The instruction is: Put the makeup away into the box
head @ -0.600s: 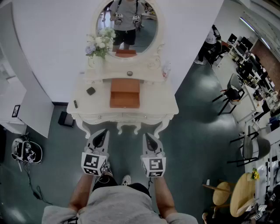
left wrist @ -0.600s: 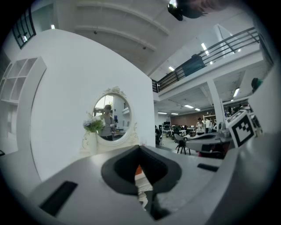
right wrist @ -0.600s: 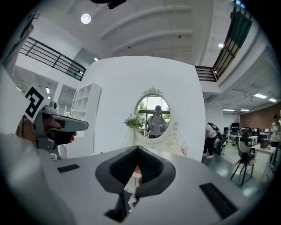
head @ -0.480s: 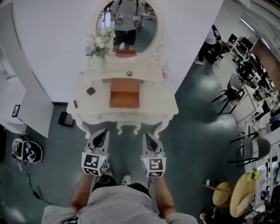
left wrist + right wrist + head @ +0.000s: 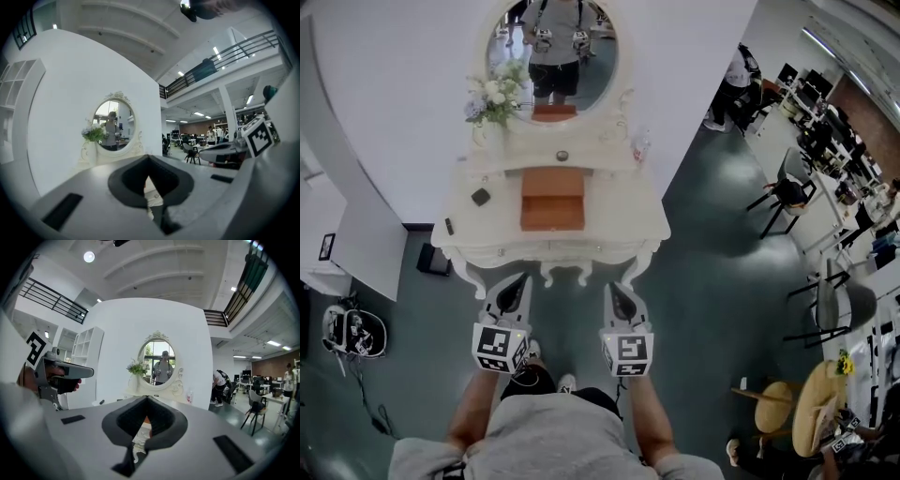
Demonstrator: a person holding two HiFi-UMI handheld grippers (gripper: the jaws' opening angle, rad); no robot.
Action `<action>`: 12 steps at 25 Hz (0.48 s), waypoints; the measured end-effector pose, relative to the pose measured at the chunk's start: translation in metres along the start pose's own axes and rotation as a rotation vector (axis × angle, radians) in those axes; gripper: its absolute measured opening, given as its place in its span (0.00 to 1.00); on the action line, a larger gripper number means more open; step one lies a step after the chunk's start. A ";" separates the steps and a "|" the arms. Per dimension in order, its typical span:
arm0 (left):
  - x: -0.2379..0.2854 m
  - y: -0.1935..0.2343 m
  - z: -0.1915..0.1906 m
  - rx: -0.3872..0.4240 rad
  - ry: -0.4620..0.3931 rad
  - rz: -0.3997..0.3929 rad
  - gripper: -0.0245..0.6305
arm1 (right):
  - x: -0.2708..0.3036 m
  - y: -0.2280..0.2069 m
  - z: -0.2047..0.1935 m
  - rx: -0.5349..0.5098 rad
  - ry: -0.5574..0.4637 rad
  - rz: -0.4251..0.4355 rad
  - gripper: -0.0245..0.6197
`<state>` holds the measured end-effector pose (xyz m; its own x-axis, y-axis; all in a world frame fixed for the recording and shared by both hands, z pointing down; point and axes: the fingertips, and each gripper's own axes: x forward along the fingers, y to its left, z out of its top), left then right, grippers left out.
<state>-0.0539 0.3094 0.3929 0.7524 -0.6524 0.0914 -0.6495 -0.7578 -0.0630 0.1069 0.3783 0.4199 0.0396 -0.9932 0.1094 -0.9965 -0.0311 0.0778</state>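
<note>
Makeup, dark compact (image 5: pixel 480 197): lies on the white surface (image 5: pixel 619 220) left of the orange box (image 5: pixel 552 199), far ahead of the left claw (image 5: pixel 521 279), the nearer; left claw and right claw (image 5: pixel 613 286) both pressed together, empty.

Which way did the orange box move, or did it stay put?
No, it stayed. The orange box keeps its spot on the white dressing table, below the mirror; all slid left together, so only the head view shifted.

- bright, even indoor light from a ceiling lamp (image 5: pixel 89 257), shadows soft
- sheen on the floor (image 5: pixel 722 216)
- gripper views fisheye, dark round edges, near foreground blurry
- head view sharp, edges bent
</note>
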 end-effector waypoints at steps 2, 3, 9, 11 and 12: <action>0.008 -0.004 0.003 0.004 0.000 -0.015 0.04 | 0.001 -0.006 -0.002 -0.001 0.009 -0.013 0.06; 0.012 -0.005 0.003 0.007 0.000 -0.021 0.04 | 0.003 -0.009 -0.003 -0.001 0.012 -0.018 0.06; 0.047 -0.002 0.001 0.013 0.003 -0.052 0.04 | 0.024 -0.029 -0.004 0.003 0.012 -0.038 0.06; 0.063 0.002 -0.001 0.010 0.007 -0.060 0.04 | 0.036 -0.036 -0.008 0.004 0.013 -0.041 0.06; 0.072 0.005 -0.001 0.009 0.007 -0.063 0.04 | 0.044 -0.039 -0.010 0.004 0.015 -0.043 0.06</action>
<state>-0.0035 0.2583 0.4003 0.7910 -0.6032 0.1023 -0.5997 -0.7975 -0.0654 0.1483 0.3372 0.4311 0.0839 -0.9891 0.1208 -0.9941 -0.0746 0.0792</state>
